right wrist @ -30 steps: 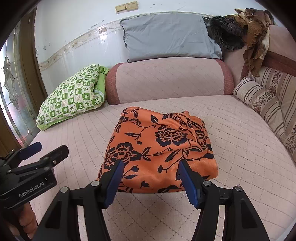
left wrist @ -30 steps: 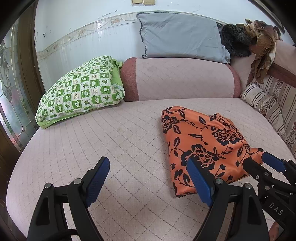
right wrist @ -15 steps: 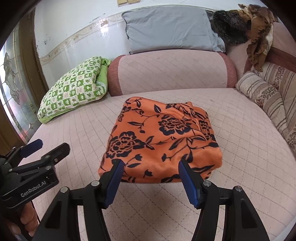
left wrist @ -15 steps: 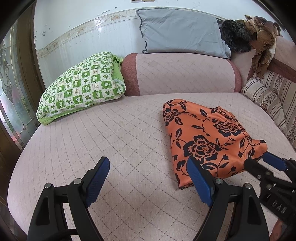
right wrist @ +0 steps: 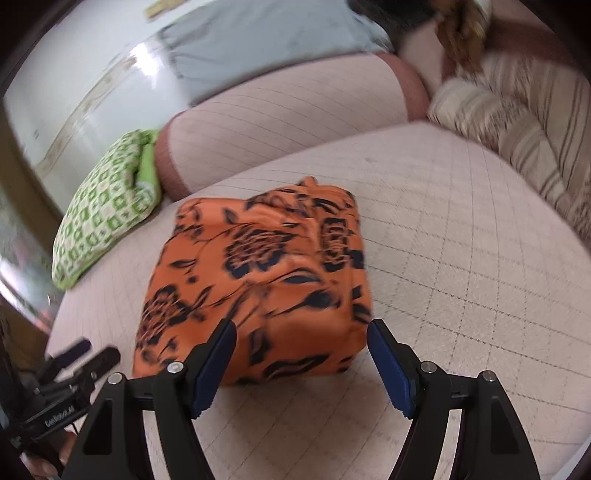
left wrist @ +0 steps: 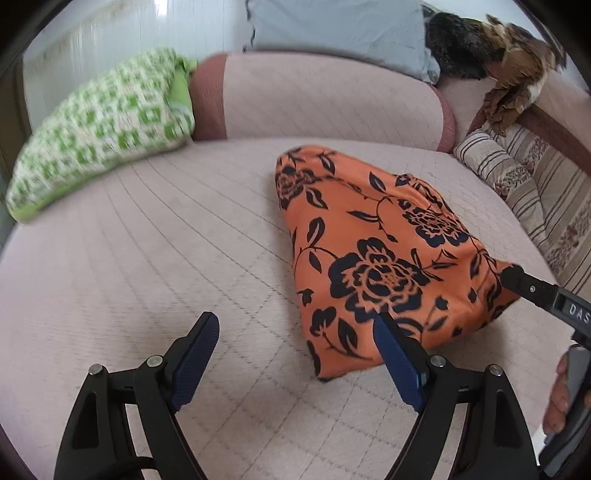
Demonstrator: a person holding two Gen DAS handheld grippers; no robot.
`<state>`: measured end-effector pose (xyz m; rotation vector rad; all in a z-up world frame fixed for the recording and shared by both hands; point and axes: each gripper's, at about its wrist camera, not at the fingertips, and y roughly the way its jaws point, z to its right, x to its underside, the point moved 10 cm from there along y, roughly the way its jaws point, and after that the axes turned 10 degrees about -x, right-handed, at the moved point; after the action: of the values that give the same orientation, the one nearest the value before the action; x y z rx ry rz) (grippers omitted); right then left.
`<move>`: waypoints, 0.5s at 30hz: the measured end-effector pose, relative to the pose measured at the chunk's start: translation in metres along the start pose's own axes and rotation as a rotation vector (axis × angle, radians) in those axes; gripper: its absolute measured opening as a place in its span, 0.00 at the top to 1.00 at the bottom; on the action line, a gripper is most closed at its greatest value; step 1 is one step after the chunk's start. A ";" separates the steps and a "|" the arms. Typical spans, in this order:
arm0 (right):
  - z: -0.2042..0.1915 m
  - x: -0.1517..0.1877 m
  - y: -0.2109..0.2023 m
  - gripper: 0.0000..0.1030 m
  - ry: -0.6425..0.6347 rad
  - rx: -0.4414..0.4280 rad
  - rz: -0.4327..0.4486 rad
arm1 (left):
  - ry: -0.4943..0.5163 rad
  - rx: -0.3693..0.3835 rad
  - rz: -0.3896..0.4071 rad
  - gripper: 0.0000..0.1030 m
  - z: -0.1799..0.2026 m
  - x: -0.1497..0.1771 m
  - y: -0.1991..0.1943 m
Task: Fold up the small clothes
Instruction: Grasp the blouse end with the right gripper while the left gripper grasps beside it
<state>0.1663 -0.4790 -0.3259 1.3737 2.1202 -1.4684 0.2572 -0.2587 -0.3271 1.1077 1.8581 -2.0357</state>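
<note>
The orange floral garment is lying as a compact, roughly rectangular folded bundle near the centre of the pink quilted sofa seat, w/ flat cushion around it giving room to work. Left tongs and right tongs are both standing apart, gripping nothing, hovering just short of the bundle's near edge, approx. one per corner. Whether a further fold is pending or folding is complete cannot be determined.

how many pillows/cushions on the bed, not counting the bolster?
3 visible: green checked pillow at far left by the wall, grey pillow on top of the bolster, striped cushion at right. More may be out of frame.
</note>
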 end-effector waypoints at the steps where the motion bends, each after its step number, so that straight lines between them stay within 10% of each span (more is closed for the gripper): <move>1: 0.008 -0.003 0.005 0.25 0.033 -0.011 -0.006 | -0.014 0.017 -0.022 0.17 -0.001 -0.002 0.008; 15: 0.042 -0.022 0.086 0.10 0.406 -0.272 -0.110 | -0.167 0.434 -0.261 0.17 0.036 -0.011 0.072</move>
<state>0.2330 -0.5208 -0.3856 1.5715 2.5601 -0.9403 0.2925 -0.3105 -0.3786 0.7708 1.5919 -2.6776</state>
